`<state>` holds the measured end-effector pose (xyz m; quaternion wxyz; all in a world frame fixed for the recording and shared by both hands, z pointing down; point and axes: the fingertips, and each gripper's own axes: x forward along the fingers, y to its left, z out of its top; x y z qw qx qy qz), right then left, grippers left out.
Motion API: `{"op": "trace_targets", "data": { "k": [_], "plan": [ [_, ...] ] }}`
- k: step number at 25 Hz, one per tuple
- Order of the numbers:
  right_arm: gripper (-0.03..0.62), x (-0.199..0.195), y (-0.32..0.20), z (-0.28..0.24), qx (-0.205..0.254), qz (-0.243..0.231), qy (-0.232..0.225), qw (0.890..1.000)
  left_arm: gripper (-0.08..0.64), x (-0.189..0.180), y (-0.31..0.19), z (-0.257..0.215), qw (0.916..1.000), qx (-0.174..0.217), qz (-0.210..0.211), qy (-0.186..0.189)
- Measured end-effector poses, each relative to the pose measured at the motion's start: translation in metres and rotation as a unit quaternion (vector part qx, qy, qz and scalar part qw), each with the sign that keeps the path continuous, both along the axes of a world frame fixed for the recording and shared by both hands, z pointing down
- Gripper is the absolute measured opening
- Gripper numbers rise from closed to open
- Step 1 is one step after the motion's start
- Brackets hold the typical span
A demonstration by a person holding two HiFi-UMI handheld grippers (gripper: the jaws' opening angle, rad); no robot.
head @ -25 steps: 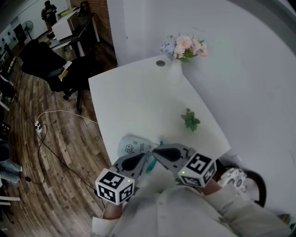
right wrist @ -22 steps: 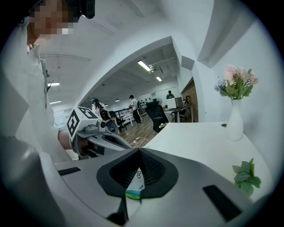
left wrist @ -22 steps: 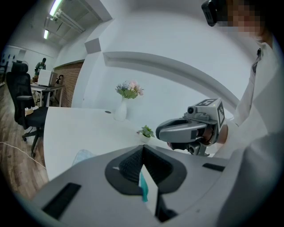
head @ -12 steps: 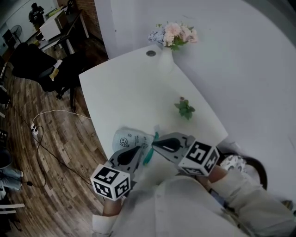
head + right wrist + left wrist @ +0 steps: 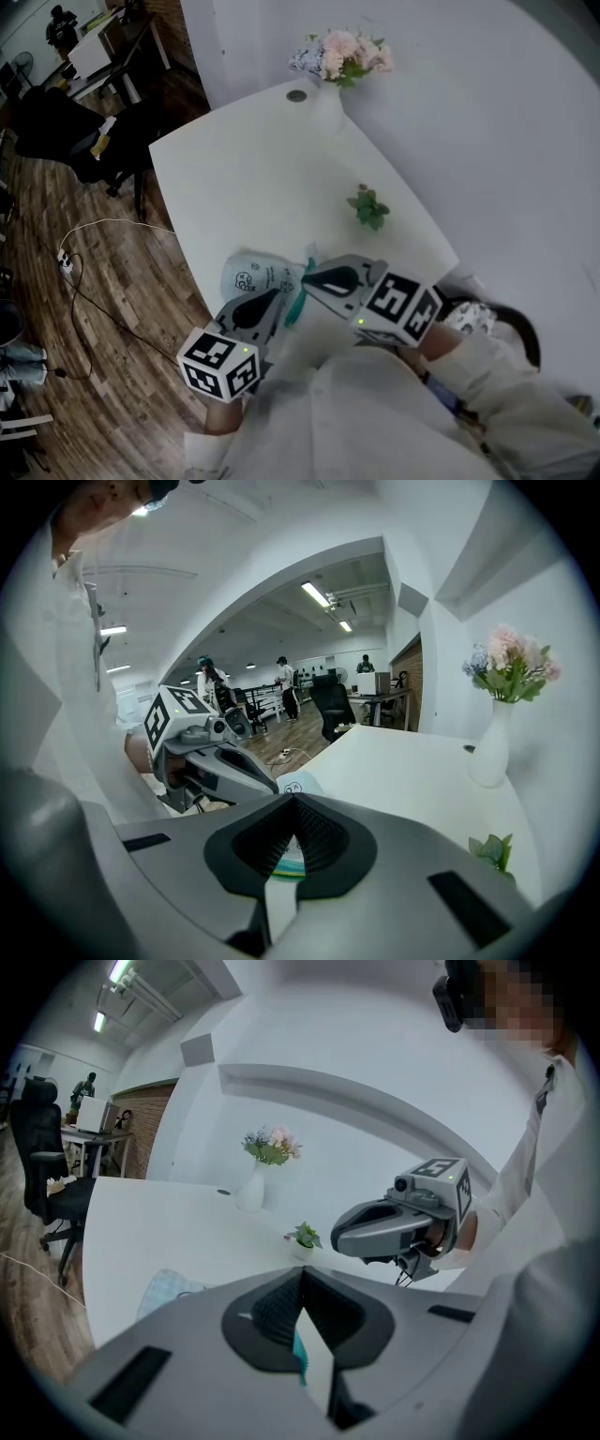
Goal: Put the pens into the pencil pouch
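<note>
Since neither left gripper nor right gripper shifted, fingers pressed together, empty: teal pen still outside pencil pouch.

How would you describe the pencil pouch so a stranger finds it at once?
Start at the white table with the flower vase at its far corner. The pencil pouch lies flat near the table's close end, on the side of the wooden floor. It alone is a soft pale bag printed with a small cartoon face.
</note>
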<state>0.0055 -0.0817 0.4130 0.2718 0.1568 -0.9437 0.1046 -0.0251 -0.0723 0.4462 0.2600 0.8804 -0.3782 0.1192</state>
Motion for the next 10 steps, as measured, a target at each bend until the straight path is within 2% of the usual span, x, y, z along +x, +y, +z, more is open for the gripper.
{"op": "trace_targets", "data": {
  "k": [4, 10],
  "plan": [
    [0.006, 0.0020, -0.0034, 0.0034, 0.015, -0.003, 0.022, 1.000, 0.006, 0.0022, 0.0010, 0.0002, 0.9999, 0.000, 0.008, -0.006],
    [0.006, -0.0001, -0.0047, 0.0061, 0.003, -0.002, 0.017, 1.000, 0.006, -0.0036, -0.0008, 0.0022, 1.0000, -0.002, -0.002, -0.004]
  ]
}}
